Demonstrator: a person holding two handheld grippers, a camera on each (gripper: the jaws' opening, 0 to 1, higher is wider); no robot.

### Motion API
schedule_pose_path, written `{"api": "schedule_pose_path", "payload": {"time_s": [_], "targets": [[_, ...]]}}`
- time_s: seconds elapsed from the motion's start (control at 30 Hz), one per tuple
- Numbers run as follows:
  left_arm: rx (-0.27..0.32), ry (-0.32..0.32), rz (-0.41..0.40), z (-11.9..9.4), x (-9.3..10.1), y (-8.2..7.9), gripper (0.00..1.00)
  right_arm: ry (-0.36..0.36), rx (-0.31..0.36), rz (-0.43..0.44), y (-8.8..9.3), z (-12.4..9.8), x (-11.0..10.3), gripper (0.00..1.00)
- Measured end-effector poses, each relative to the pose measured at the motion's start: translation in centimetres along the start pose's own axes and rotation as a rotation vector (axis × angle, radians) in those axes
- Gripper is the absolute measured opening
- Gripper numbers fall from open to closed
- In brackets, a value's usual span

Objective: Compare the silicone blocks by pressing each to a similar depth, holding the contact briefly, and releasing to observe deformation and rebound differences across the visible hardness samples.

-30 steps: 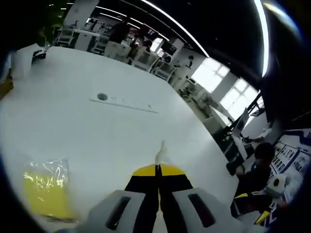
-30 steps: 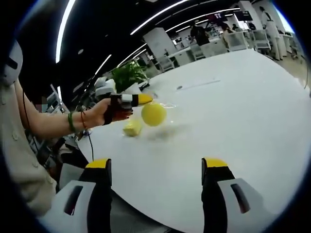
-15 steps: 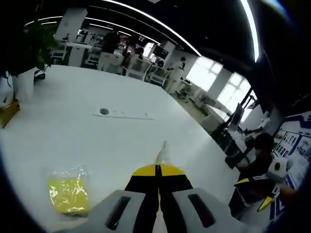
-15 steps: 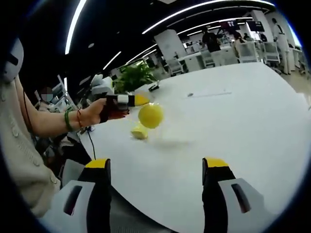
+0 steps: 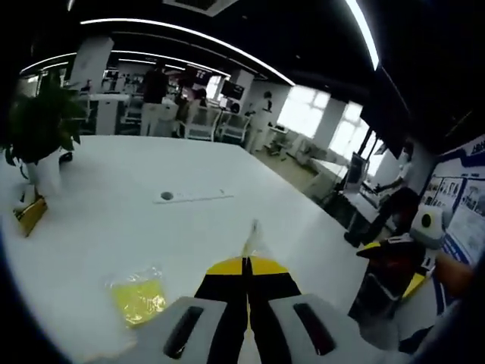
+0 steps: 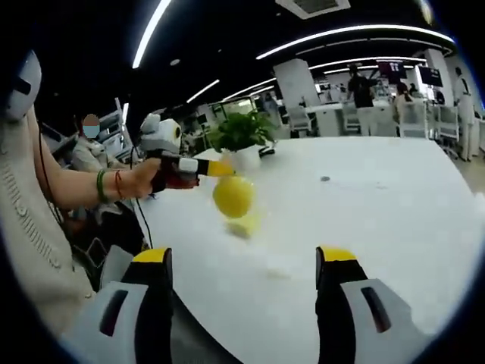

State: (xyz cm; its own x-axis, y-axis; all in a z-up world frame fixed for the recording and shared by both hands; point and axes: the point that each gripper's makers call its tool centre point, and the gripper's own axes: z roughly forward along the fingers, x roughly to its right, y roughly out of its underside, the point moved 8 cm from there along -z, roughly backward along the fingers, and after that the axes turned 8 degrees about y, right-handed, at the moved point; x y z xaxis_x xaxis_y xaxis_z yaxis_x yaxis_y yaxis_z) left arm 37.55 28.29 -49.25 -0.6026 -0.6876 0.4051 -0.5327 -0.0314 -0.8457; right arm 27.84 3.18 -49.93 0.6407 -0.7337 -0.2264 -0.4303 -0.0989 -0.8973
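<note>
Now our left hand-held gripper [image 5: 245,262] pinches the bagged yellow sample [image 6: 233,196] aloft; our right hand-held gripper [image 6: 246,265], spread, should press next.

Large white round-edged table [image 5: 114,220]. Green potted plant in a white pot [image 5: 42,133] at its 9 o'clock edge; small yellow-brown box [image 5: 30,214] just beside the pot. Flat white strip with a grey round disc [image 5: 191,196] at 12 o'clock, mid-table. White office chairs [image 5: 198,121] beyond the far edge.

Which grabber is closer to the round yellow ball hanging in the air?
Left. The left gripper pinches the clear bag that the yellow ball hangs in, just below its tips. The right gripper is open and empty, farther back above the white table.
</note>
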Motion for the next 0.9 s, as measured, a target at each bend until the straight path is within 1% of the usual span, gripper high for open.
{"api": "schedule_pose_path", "payload": {"time_s": [0.07,0.23,0.33,0.47,0.63,0.77,0.83,0.9], "targets": [[0.001,0.004,0.009,-1.0,0.4,-0.1,0.00,-0.011,0.008,-0.028,-0.7,0.3,-0.5,0.73],[-0.022,0.016,0.077,-2.9,1.4,-0.2,0.00,-0.032,-0.002,-0.125,-2.2,1.0,-1.5,0.76],[-0.024,0.024,0.084,-3.9,1.8,-0.4,0.00,-0.048,-0.008,-0.191,-3.1,1.5,-2.0,0.76],[-0.023,0.038,0.101,-4.9,2.1,-0.6,0.00,-0.068,-0.012,-0.242,-4.3,2.5,-2.6,0.76],[-0.036,0.061,0.132,-5.6,2.5,-0.8,0.00,-0.117,-0.033,-0.291,-5.2,3.9,-3.4,0.76],[-0.043,0.100,0.155,-6.0,2.8,-1.4,0.00,-0.175,-0.066,-0.336,-5.9,5.4,-4.2,0.76],[-0.048,0.109,0.164,-6.0,3.0,-1.6,0.00,-0.199,-0.077,-0.354,-6.2,6.3,-4.5,0.76],[-0.056,0.124,0.178,-6.0,3.1,-1.8,0.00,-0.222,-0.102,-0.372,-6.4,7.2,-4.6,0.76]]}}
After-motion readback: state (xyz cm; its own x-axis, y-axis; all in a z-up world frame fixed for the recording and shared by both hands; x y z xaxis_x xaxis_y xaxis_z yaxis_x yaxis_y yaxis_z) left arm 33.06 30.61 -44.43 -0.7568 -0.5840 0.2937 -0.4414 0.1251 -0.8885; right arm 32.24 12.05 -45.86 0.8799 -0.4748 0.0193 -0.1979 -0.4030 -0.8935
